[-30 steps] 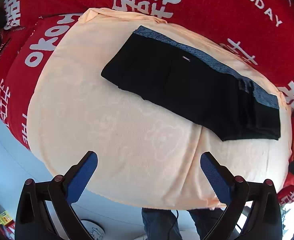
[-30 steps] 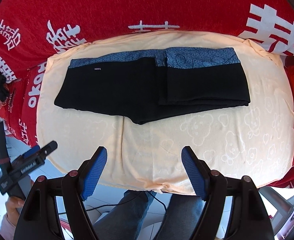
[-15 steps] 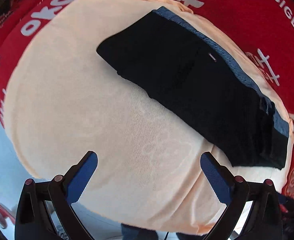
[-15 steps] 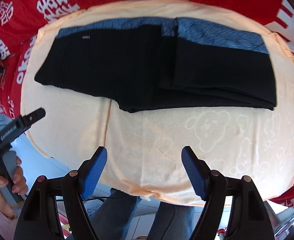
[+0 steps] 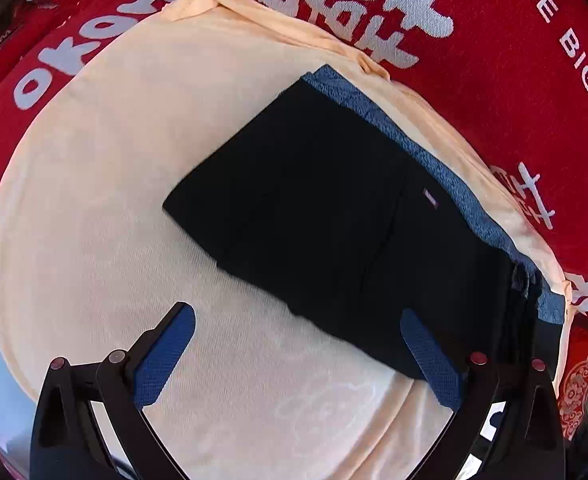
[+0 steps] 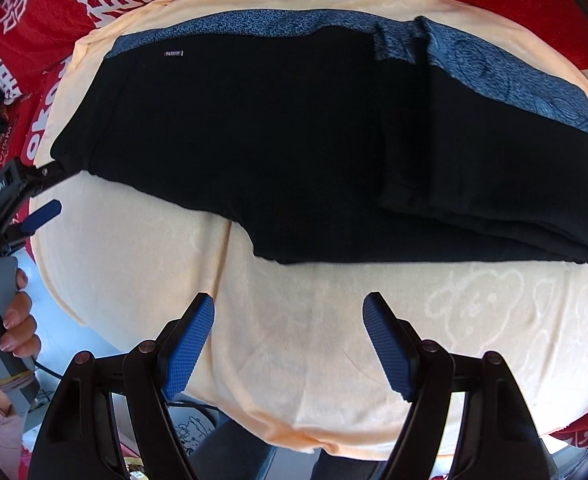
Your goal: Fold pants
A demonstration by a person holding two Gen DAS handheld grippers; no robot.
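Observation:
Black pants (image 6: 294,152) with a blue patterned waistband lie flat on a peach blanket (image 6: 294,360); their right part is folded over itself. They also show in the left wrist view (image 5: 334,220). My left gripper (image 5: 298,316) is open and empty, over the near edge of the pants, right pad above the fabric. In the right wrist view the left gripper (image 6: 47,190) sits at the pants' left corner. My right gripper (image 6: 289,308) is open and empty, just short of the pants' near edge.
A red cloth (image 5: 494,60) with white lettering surrounds the blanket at the back and sides. The blanket's front edge (image 6: 314,444) drops off toward the floor and the person's legs. A hand (image 6: 9,328) holds the left gripper's handle.
Both grippers have moved in closer to the pants. The left gripper has come to the pants' left corner. Both stay open.

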